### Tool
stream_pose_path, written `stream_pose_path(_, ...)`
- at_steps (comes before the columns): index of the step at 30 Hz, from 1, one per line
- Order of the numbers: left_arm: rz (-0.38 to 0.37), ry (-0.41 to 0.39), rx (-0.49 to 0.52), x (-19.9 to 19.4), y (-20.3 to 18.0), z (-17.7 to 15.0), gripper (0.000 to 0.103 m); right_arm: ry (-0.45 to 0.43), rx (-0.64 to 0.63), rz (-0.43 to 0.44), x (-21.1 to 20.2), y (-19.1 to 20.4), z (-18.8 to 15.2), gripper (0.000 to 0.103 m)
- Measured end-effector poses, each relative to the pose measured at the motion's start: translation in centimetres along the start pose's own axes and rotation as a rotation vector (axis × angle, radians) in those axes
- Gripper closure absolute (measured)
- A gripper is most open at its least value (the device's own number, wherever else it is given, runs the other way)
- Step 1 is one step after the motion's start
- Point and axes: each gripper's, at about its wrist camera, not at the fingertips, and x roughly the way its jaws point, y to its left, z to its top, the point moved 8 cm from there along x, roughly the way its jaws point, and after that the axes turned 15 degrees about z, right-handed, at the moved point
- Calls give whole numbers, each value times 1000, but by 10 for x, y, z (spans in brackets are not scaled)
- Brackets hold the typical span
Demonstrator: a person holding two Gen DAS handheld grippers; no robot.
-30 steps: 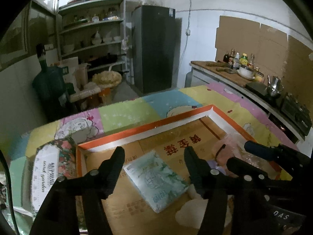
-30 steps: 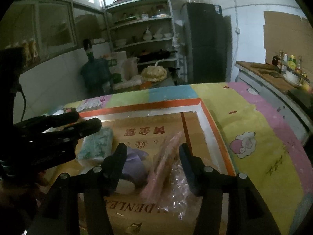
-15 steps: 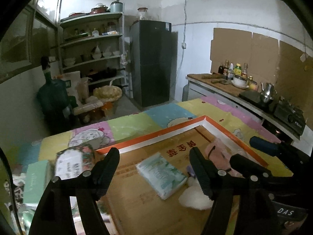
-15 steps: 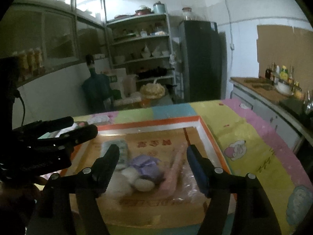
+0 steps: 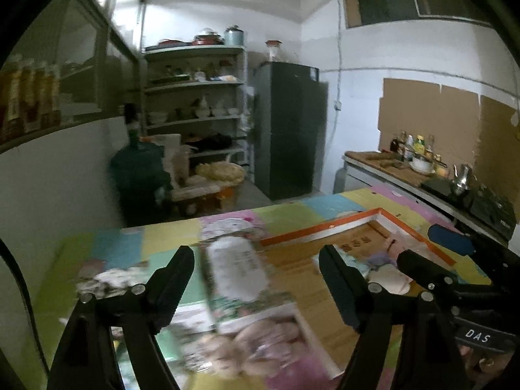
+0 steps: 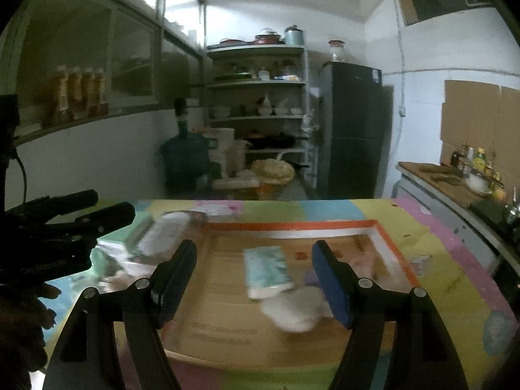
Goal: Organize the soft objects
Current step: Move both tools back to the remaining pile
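- Left gripper [image 5: 256,279]: matte black, two long tapered fingers [image 5: 172,279] with ribbed inner pads, silver screw heads along each arm.
- Right gripper [image 6: 255,276]: same black frame and silver screws; its right pad blue, its left pad dark and ribbed.
- White "DAS" lettering on black housing just right of left gripper.
- Thin black cable looping at frame edge left of left gripper.
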Motion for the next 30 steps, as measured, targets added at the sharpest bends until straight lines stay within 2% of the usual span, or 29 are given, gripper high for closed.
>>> stream_pose_path(5,45,-17,-31,-11,43,-8,20,-1,-24,51,11,39,5,28)
stream_pose_path(14,130,-17,-100,-27,115,-28,19,19,-62,112,33,101,8,28)
stream_pose_path(24,195,-15,-130,-38,162,-46,17,54,-90,154,51,139,3,28)
stream_pose_path(30,221,19,-173,-37,185,-64,17,88,-76,182,59,149,-11,28)
